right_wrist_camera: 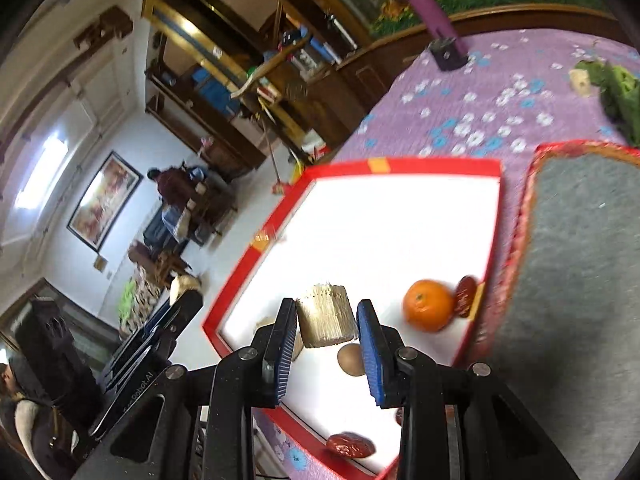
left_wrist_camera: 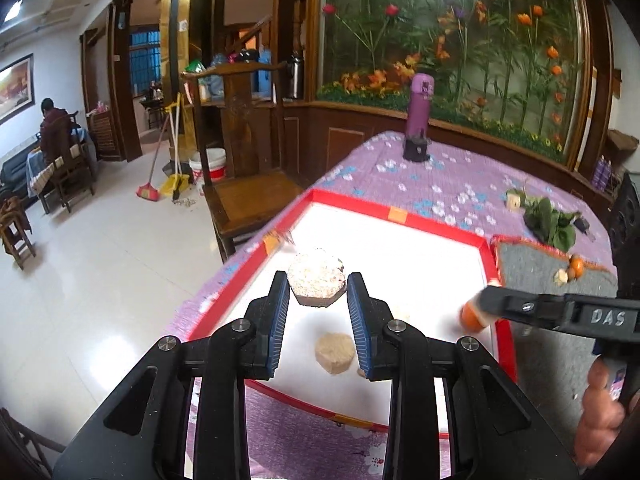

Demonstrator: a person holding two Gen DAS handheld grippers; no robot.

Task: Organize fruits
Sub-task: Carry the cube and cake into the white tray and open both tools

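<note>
My left gripper [left_wrist_camera: 318,290] is shut on a white puffed-rice cake [left_wrist_camera: 316,282] and holds it above the red-rimmed white tray [left_wrist_camera: 404,216]. A second tan rice cake [left_wrist_camera: 335,354] lies on the tray below. My right gripper [right_wrist_camera: 326,320] is shut on a tan rice block [right_wrist_camera: 326,316] above the tray [right_wrist_camera: 400,166]. An orange [right_wrist_camera: 428,305] rests in the tray beside a red date [right_wrist_camera: 465,296]. Another red date [right_wrist_camera: 351,445] lies at the tray's near edge, and a brown round fruit [right_wrist_camera: 351,360] sits by the right fingers.
A grey mat with a red rim [left_wrist_camera: 544,268] lies right of the tray, with an orange and scraps [left_wrist_camera: 572,270] on it. A purple bottle [left_wrist_camera: 418,116] and green leaves [left_wrist_camera: 550,220] stand farther back on the purple cloth. A wooden chair [left_wrist_camera: 244,184] is left of the table.
</note>
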